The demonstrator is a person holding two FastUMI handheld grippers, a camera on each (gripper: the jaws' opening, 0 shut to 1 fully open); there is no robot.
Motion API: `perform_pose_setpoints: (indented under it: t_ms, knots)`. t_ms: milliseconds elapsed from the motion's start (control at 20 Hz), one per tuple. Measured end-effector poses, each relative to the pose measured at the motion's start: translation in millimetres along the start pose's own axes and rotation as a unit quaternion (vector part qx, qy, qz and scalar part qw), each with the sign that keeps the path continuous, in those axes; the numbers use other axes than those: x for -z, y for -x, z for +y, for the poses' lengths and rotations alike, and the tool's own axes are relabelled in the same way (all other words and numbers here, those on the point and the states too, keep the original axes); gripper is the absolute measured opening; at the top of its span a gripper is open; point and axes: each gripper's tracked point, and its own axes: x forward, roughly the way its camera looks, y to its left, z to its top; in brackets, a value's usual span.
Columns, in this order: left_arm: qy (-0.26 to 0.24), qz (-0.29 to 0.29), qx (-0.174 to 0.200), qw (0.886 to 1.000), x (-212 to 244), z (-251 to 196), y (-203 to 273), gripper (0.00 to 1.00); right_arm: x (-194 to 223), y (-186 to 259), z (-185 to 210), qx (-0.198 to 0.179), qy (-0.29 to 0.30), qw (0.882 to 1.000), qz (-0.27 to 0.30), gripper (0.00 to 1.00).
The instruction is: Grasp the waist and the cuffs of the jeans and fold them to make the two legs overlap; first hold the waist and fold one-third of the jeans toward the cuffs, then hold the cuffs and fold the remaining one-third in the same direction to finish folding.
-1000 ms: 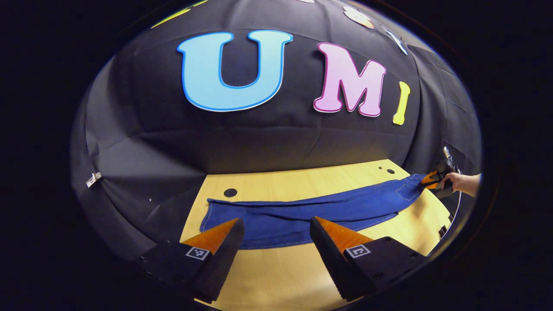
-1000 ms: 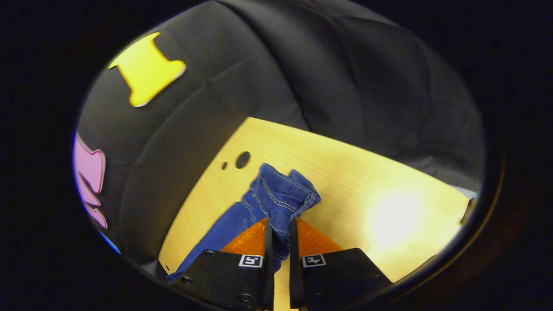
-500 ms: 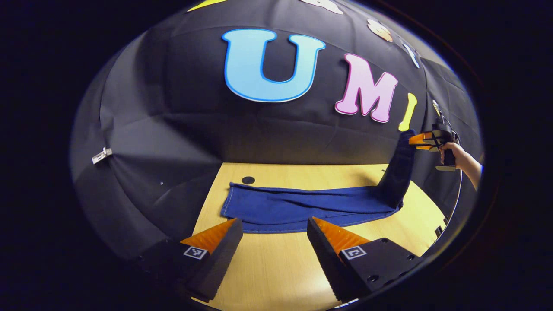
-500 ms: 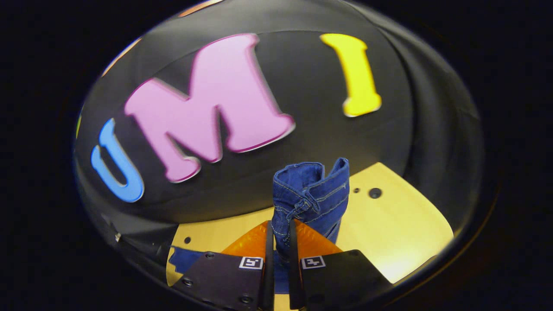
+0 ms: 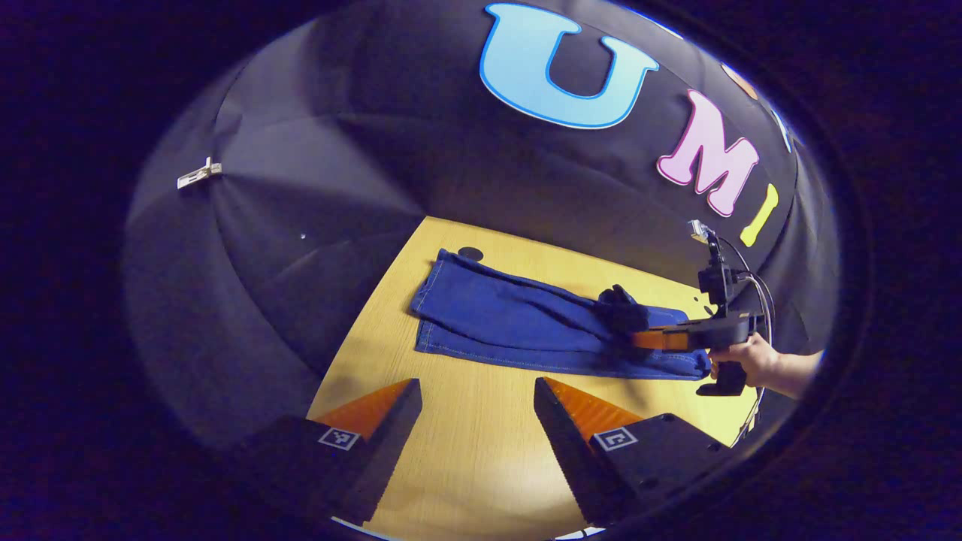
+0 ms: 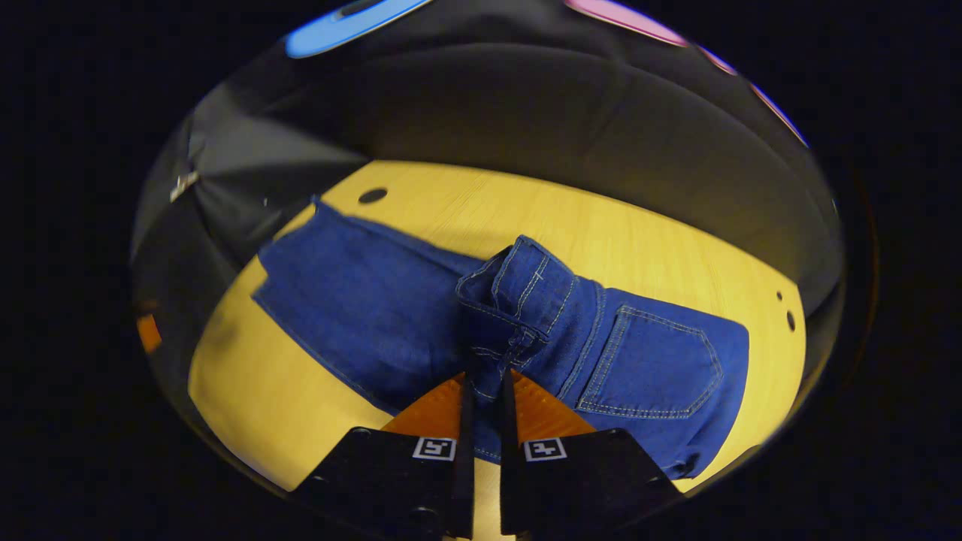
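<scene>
a: since half a second ago the right gripper [image 6: 481,391] has carried the waist [image 6: 518,289] down from up against the booth wall; it now sits low over the middle of the jeans [image 5: 511,323].

b: left to right, left gripper view?

a: cuffs [image 5: 432,304] flat at the left end on the wooden table [image 5: 481,451], legs running right, then the folded-over waist part with the right gripper above it and a hand [image 5: 740,361] holding that tool.

b: grip states?

a: left gripper [image 5: 477,394] spread wide, holding nothing, over bare table just short of the jeans. right gripper clenched on the waist, denim bunched between both fingers; back pocket [image 6: 650,368] faces up to its right.
</scene>
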Motion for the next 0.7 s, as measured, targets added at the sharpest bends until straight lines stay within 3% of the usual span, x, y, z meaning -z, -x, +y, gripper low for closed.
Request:
perform_pose_setpoints:
  t_ms: [50,100,150,250,300,350,400,550,700]
  knots:
    - [0.004,0.011,-0.007,1.000,1,4,-9,0.97,-1,-4,4,0.000,0.023,1.000,0.008,0.18]
    - [0.008,0.023,-0.013,1.000,1,6,-19,0.97,0,0,5,-0.021,0.034,0.999,0.008,0.11]
    - [0.014,0.035,-0.016,0.999,0,8,-29,0.96,0,5,15,-0.058,0.029,0.998,0.011,0.21]
    - [0.031,0.061,-0.026,0.997,0,14,-58,0.97,-3,22,19,-0.105,0.009,0.994,-0.003,0.51]
    - [0.047,0.069,-0.027,0.996,-5,15,-71,0.97,-12,38,20,-0.128,-0.006,0.991,-0.024,0.57]
    - [0.064,0.079,-0.028,0.994,-12,19,-82,0.96,-17,61,14,-0.145,-0.022,0.988,-0.048,0.55]
    - [0.081,0.084,-0.033,0.993,-21,24,-95,0.97,-23,87,6,-0.157,-0.038,0.984,-0.074,0.70]
    - [0.130,0.098,-0.053,0.985,-47,41,-137,0.97,-11,147,-38,-0.161,-0.051,0.979,-0.114,0.69]
    - [0.174,0.163,-0.106,0.965,-43,60,-165,0.97,29,183,-90,-0.132,-0.062,0.983,-0.111,0.69]
